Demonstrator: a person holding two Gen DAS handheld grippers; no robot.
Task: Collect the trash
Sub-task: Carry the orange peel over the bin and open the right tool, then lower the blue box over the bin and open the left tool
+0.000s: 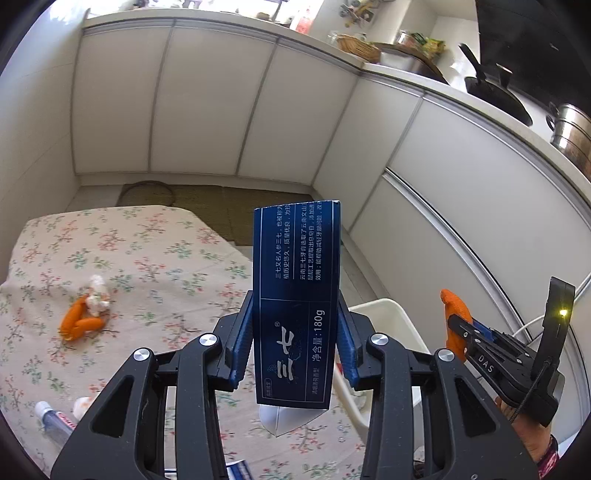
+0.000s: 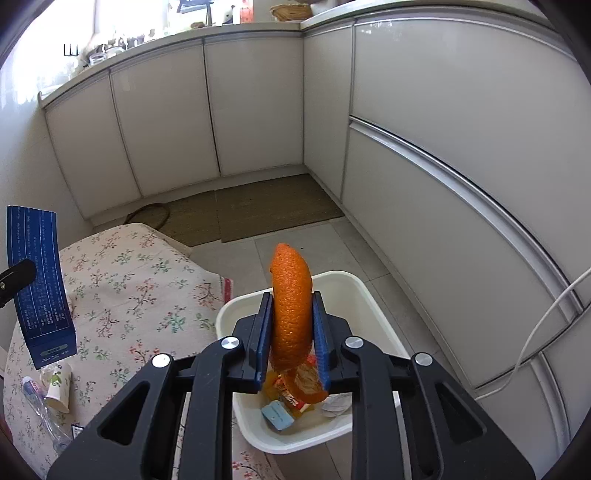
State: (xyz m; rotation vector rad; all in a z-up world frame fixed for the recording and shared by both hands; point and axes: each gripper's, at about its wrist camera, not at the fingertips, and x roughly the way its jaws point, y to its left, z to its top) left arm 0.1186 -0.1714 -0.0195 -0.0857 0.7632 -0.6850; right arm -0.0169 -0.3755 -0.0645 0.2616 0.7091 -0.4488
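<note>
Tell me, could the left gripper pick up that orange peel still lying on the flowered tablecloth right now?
Probably not yet. The left gripper is shut on the blue box, so its jaws are full. The orange peel on the cloth lies uncovered, so dropping the box first should free the way.

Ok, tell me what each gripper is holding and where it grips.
Left gripper clamps the blue toothpaste box across its lower half. Right gripper pinches the orange peel around its middle.

White cabinet doors point(image 2: 166, 122) ran across twelve o'clock under a pale countertop point(image 1: 221, 22). A woven mat point(image 2: 273, 206) lay on the tiled floor point(image 2: 354, 254) below them. At two o'clock a black wok point(image 1: 495, 92) sat beside a steel pot point(image 1: 572, 129). A white cable point(image 2: 546, 325) hung at three o'clock.
</note>
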